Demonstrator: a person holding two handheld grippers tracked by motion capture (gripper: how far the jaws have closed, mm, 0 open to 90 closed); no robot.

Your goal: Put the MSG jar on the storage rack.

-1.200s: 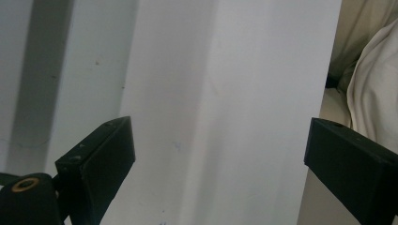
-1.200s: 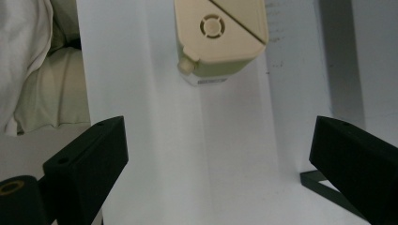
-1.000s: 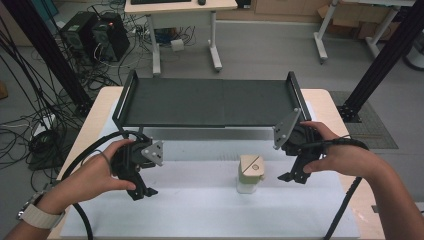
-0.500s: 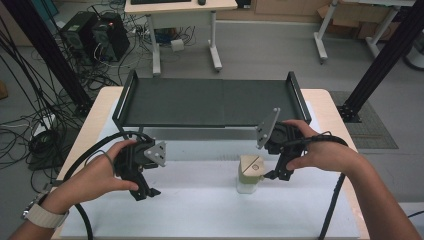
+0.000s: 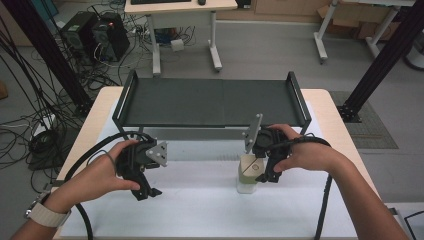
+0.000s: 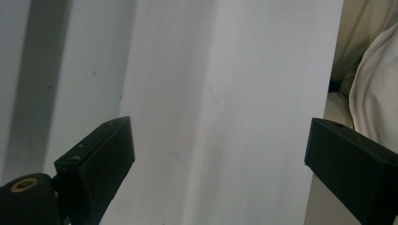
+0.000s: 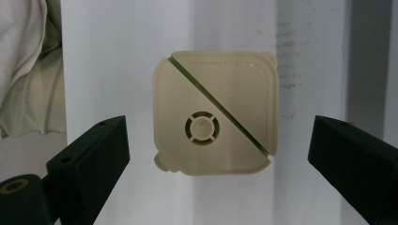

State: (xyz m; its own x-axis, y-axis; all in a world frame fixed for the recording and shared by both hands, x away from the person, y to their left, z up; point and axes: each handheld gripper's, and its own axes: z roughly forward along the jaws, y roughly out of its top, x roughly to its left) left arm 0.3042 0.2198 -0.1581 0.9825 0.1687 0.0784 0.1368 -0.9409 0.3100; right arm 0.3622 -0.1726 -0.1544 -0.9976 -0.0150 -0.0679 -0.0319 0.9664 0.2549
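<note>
The table (image 5: 330, 107) carries a white mat (image 5: 210, 200), and at its 12 o'clock edge sits a long dark tray (image 5: 210, 102), bare inside. Near the mat's middle, a little toward 3 o'clock, stands a small cream square container (image 5: 248, 172) with a diagonal seam and a round vent on its lid (image 7: 216, 112). The right gripper (image 5: 265, 172) hangs directly over it, pointing down, fingers (image 7: 89, 159) spread wide with the container centred between them and touching neither. The left gripper (image 5: 147, 192) sits toward 9 o'clock over bare mat, its fingers (image 6: 94, 159) also wide apart and holding nothing.

The main risk, as I judge it, is a grip that is not square. The container's corners are rounded and one carries a small tab at about 7 o'clock in the right gripper view; if the fingers close across corners instead of flat sides, it could twist or squirt out. It looks light and tall for its base, so a finger landing first on one side could tip it. Descending too far would press the fingertips into the mat
</note>
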